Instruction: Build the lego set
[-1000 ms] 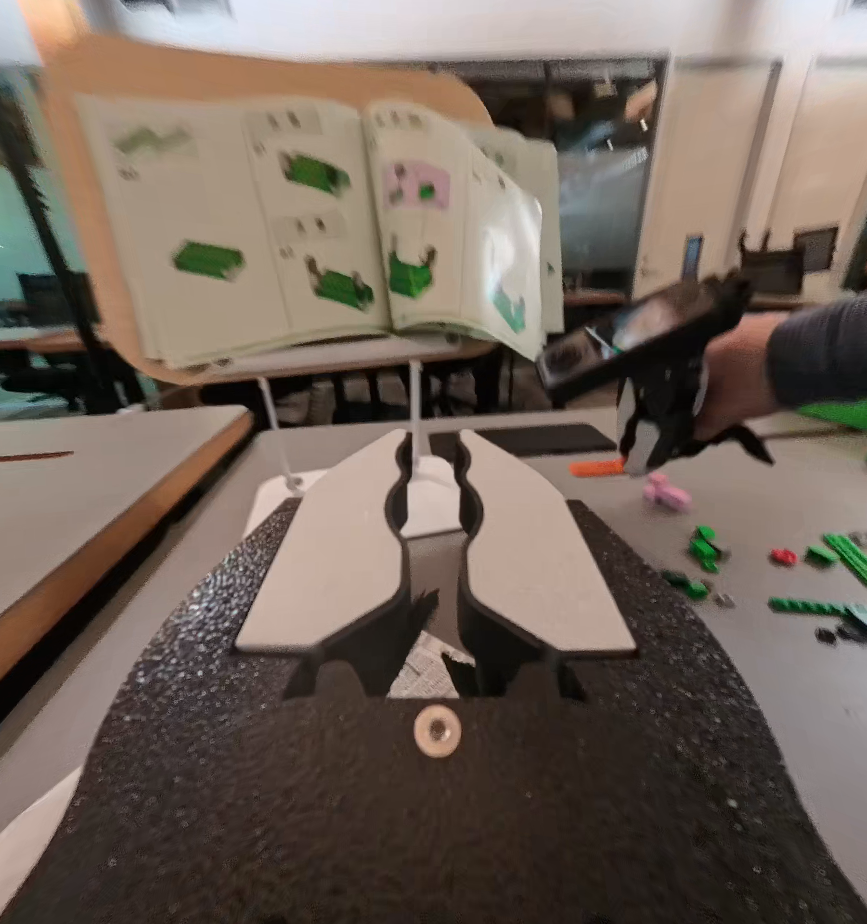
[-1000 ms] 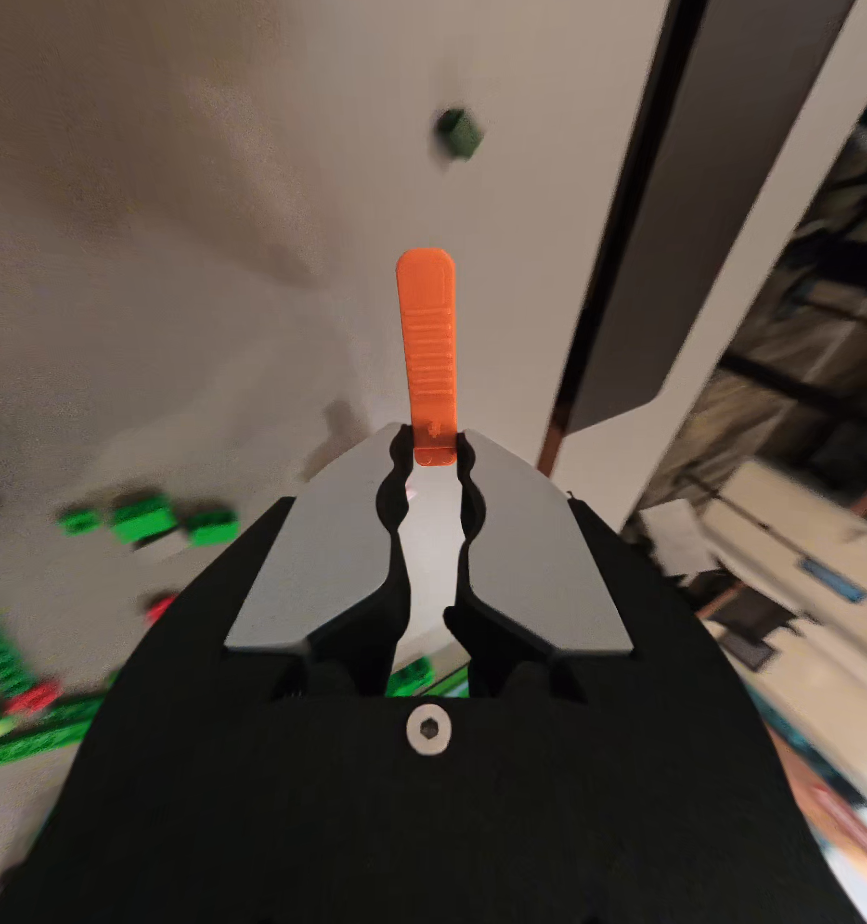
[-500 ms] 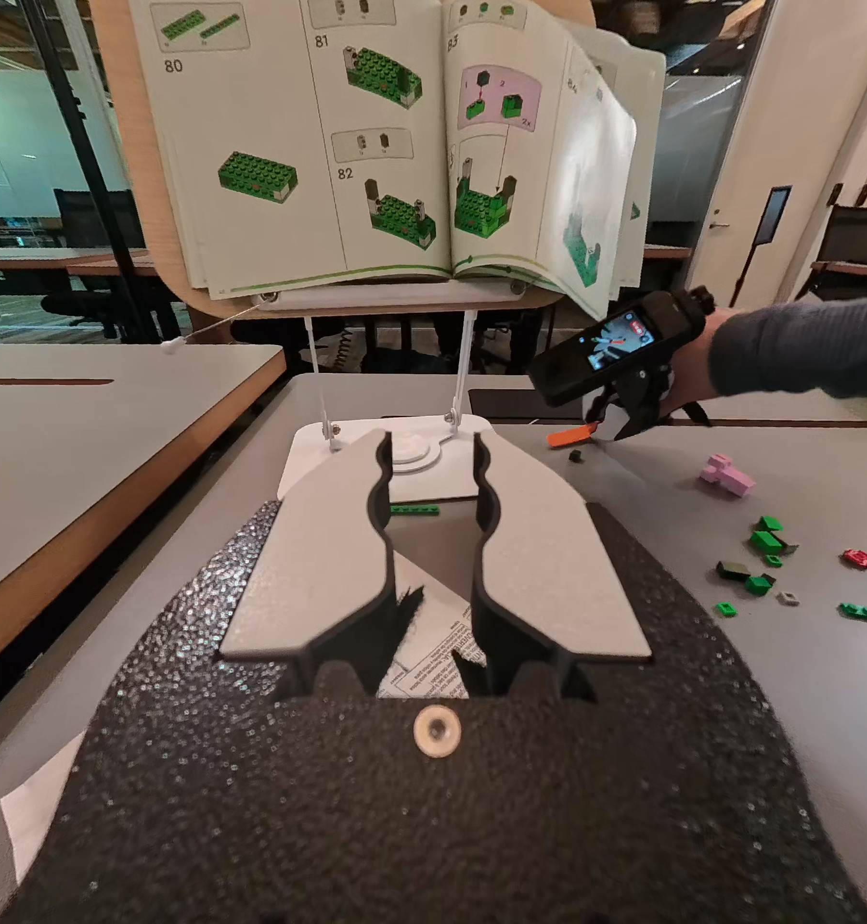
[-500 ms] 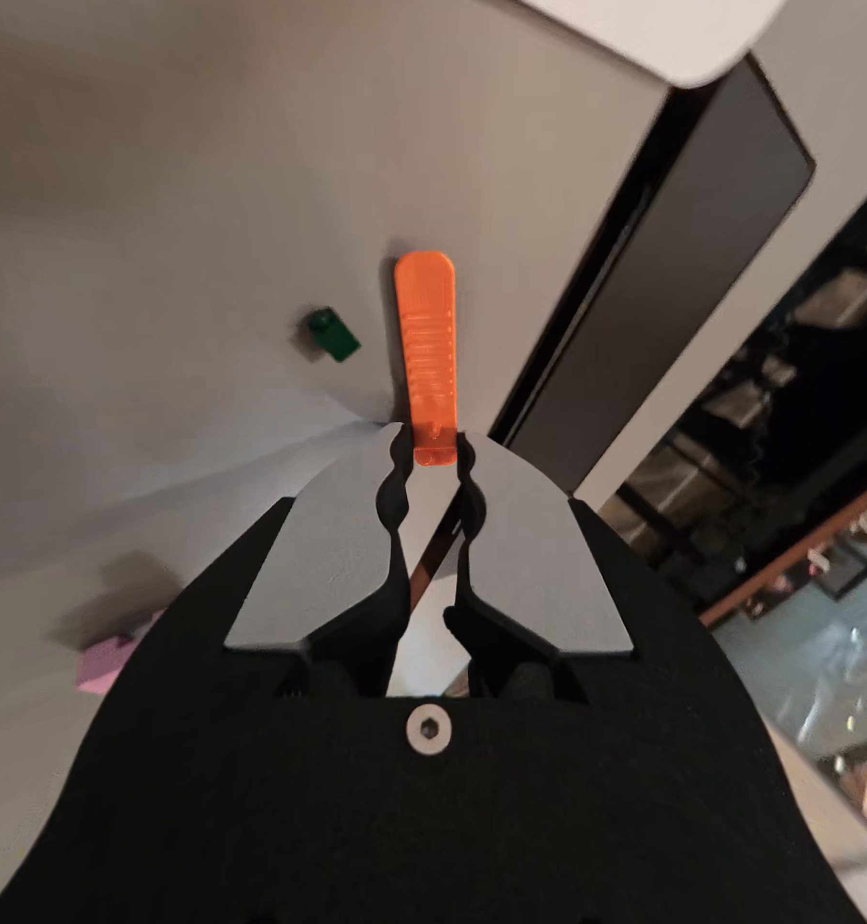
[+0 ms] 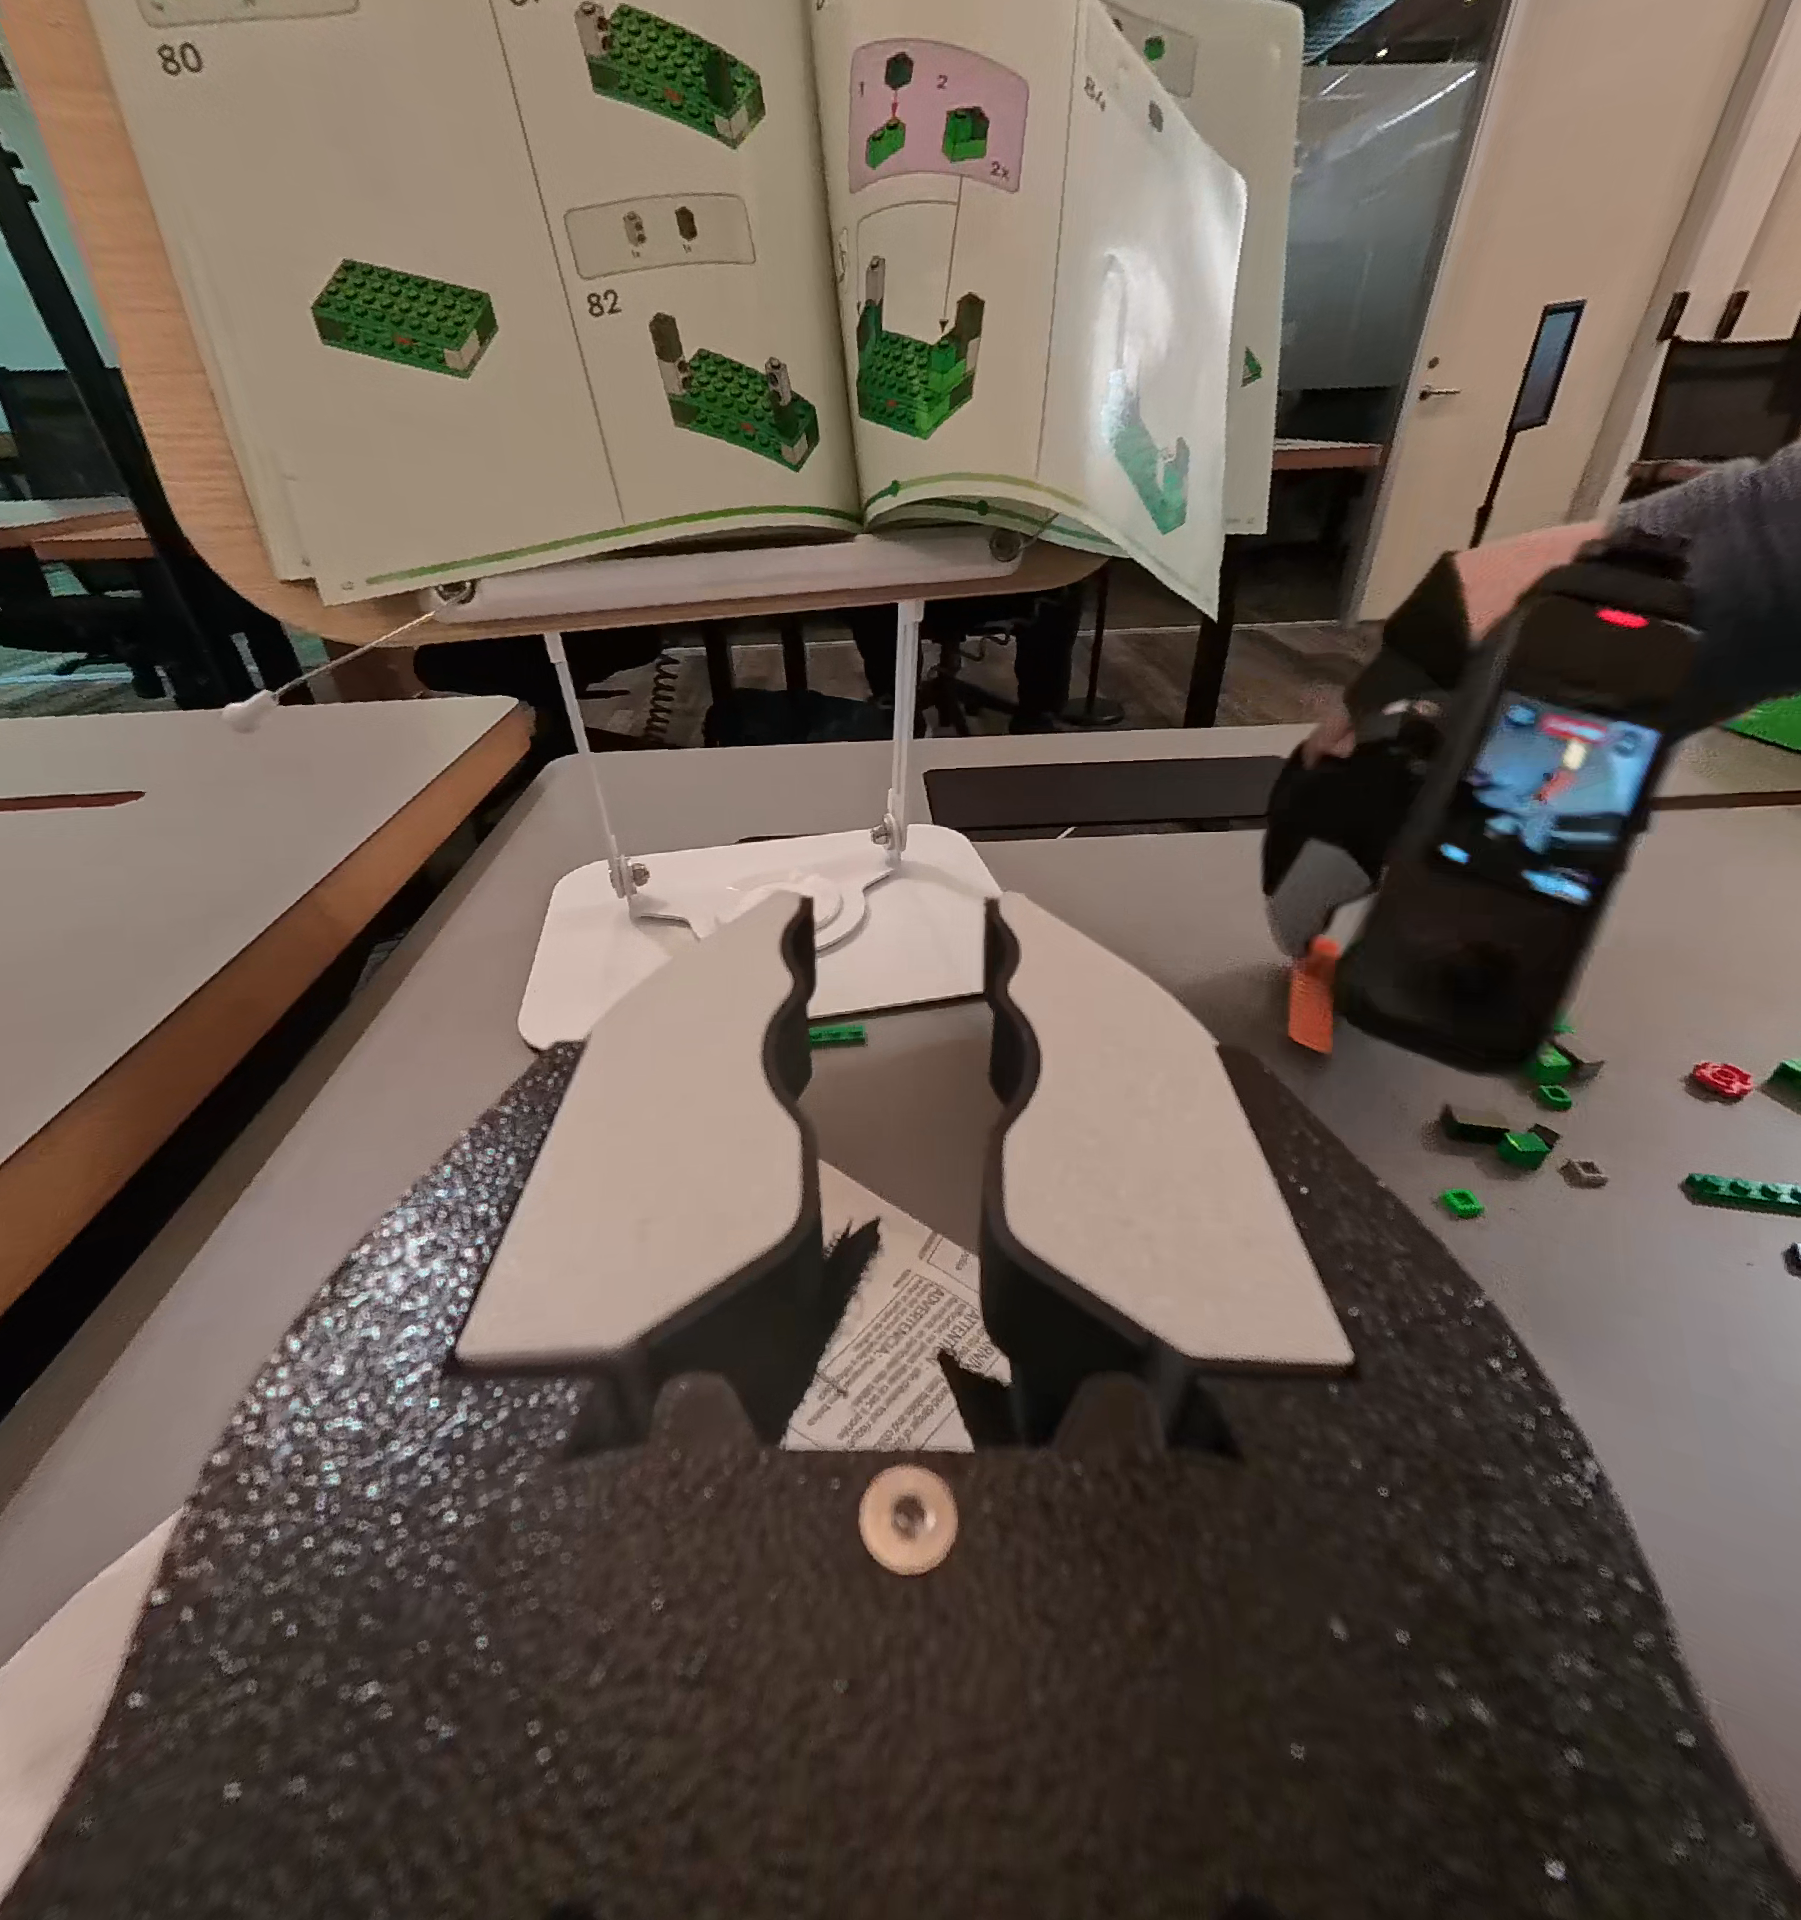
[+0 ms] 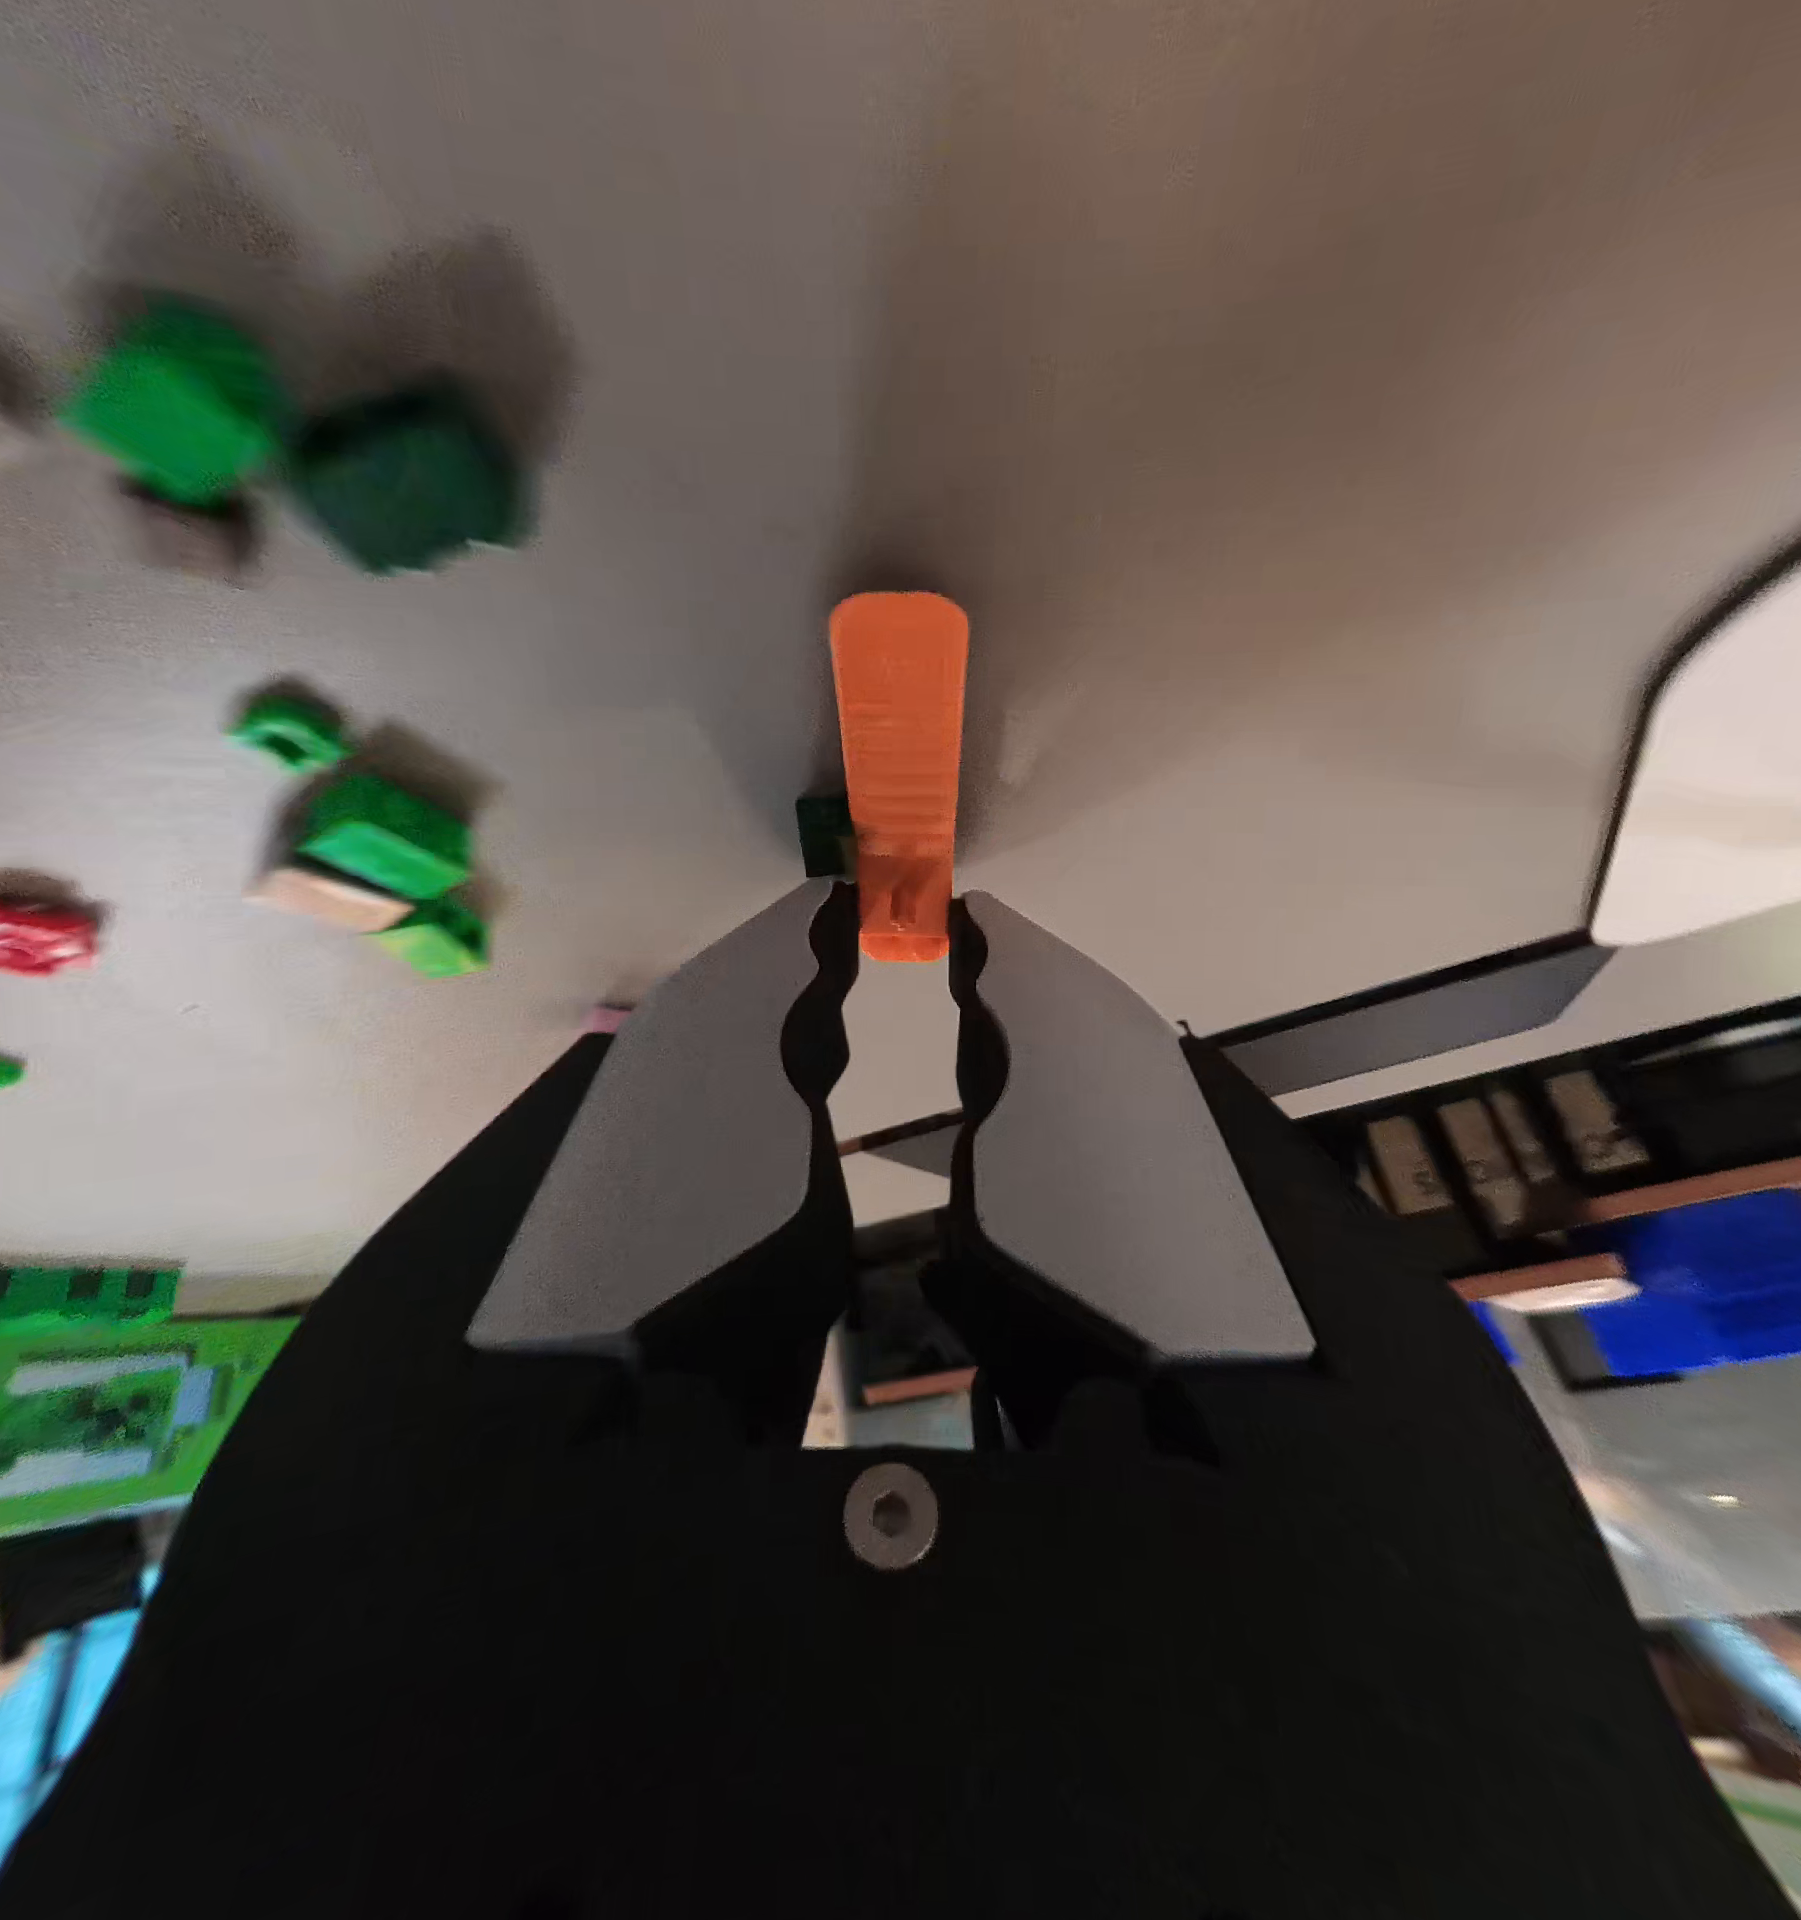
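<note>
My right gripper (image 6: 901, 914) is shut on the orange brick separator (image 6: 901, 748), whose far end points down at the grey table. In the left wrist view the right gripper (image 5: 1317, 940) holds the orange separator (image 5: 1311, 992) tip-down near the table, with a hand behind it. A small dark green brick (image 6: 823, 831) lies beside the separator. My left gripper (image 5: 891, 935) is open and empty above the table, facing the open instruction booklet (image 5: 667, 281) on its white stand (image 5: 730, 935). Loose green bricks (image 5: 1524, 1143) lie to the right.
A thin green plate (image 5: 839, 1034) lies by the stand's base. A red piece (image 5: 1719, 1077) and a long green plate (image 5: 1769, 1195) lie at the right. A paper sheet (image 5: 896, 1340) lies under my left gripper. A second table (image 5: 148, 894) stands left across a gap. The grippers' ends are close to 30 centimetres from one another. The left gripper is farther from the red piece (image 5: 1719, 1077), some 30 centimetres, than the right, some 12 centimetres. It turns up in the right wrist view (image 6: 19, 937) as well.
The right gripper has swung back from the far table edge toward the loose bricks, tipping the separator down near the table. The left gripper has opened wider and moved closer to the booklet stand.
</note>
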Available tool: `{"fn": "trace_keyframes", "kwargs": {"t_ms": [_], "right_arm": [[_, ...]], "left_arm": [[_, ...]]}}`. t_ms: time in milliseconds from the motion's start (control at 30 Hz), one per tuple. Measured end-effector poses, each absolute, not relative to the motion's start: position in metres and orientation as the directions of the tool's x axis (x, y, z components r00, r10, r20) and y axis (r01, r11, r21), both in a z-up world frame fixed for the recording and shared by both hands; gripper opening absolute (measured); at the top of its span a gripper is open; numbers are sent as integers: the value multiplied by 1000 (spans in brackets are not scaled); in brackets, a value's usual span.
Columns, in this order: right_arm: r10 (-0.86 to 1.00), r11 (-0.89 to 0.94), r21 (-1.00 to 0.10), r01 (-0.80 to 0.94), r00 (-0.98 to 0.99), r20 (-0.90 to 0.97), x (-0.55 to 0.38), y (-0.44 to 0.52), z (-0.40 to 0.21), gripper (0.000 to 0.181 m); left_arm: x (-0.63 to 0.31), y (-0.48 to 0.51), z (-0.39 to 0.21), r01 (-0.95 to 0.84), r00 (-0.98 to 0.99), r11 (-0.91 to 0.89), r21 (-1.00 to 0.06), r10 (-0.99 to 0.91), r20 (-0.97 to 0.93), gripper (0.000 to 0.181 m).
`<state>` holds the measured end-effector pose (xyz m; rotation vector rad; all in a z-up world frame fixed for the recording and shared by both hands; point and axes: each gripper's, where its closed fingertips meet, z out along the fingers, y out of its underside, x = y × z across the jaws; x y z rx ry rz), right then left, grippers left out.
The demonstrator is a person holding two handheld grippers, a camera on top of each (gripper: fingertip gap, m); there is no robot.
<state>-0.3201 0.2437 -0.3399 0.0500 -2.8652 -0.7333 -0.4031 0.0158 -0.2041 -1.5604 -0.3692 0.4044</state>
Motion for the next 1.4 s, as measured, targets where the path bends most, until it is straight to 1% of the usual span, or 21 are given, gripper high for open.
{"fn": "trace_keyframes", "kwargs": {"t_ms": [67, 167, 233, 267, 300, 333, 400, 433, 467, 500, 533, 567, 633, 700, 800, 933, 1033, 1167, 1400], "right_arm": [[-147, 856, 513, -59, -980, 134, -302, 236, -340, 16], [-194, 831, 544, -113, -977, 93, -274, 228, -340, 16], [-180, 811, 578, -90, -979, 100, -255, 228, -339, 17], [-146, 800, 598, -41, -981, 128, -246, 230, -336, 17], [-84, 797, 603, 36, -982, 170, -237, 233, -331, 17], [21, 803, 578, 147, -976, 218, -226, 235, -325, 17], [364, 756, 461, 464, -884, 293, -199, 242, -313, 16], [538, 679, 395, 618, -786, 303, -182, 248, -309, 16], [689, 563, 348, 750, -658, 304, -164, 255, -306, 16], [799, 425, 323, 845, -518, 306, -146, 265, -304, 16], [868, 289, 323, 901, -388, 308, -125, 276, -304, 16], [913, 163, 344, 925, -274, 304, -103, 284, -305, 16], [964, -28, 403, 915, -82, 252, -63, 289, -313, 16], [977, -149, 452, 879, 60, 206, -34, 286, -321, 16], [963, -232, 504, 832, 122, 242, -8, 293, -324, 16], [950, -312, 519, 796, 278, 145, 2, 270, -338, 16], [947, -317, 536, 783, 289, 138, 2, 262, -341, 16], [946, -315, 510, 800, 308, 101, -17, 247, -341, 16], [979, -198, 482, 853, 200, 48, -66, 215, -341, 16]], "left_arm": [[-401, 17, -204, -17, 886, -32, -999, 462, -30, 30], [-397, 19, -204, -20, 893, -36, -999, 448, -34, 30], [-394, 20, -204, -23, 897, -37, -999, 441, -37, 30], [-394, 21, -204, -23, 898, -39, -999, 438, -38, 30], [-393, 21, -204, -24, 899, -39, -999, 436, -39, 30], [-392, 21, -204, -24, 901, -39, -999, 432, -38, 30], [-390, 22, -204, -21, 906, -34, -999, 423, -33, 30], [-389, 23, -204, -19, 908, -33, -999, 417, -31, 30], [-387, 24, -204, -17, 911, -32, -999, 412, -29, 30], [-386, 25, -204, -16, 914, -31, -999, 406, -28, 30], [-385, 25, -203, -16, 916, -30, -999, 400, -26, 30], [-383, 26, -203, -16, 919, -27, -1000, 394, -25, 30], [-380, 27, -202, -20, 922, -23, -1000, 386, -28, 30], [-378, 27, -201, -28, 924, -24, -999, 380, -35, 30], [-376, 27, -200, -36, 926, -19, -999, 375, -40, 30], [-375, 29, -201, -24, 931, -19, -1000, 363, -29, 31], [-374, 29, -201, -13, 935, -14, -1000, 353, -18, 31], [-370, 30, -199, -7, 941, -9, -1000, 338, -10, 31], [-367, 31, -198, -12, 946, -10, -1000, 324, -14, 31]]}}
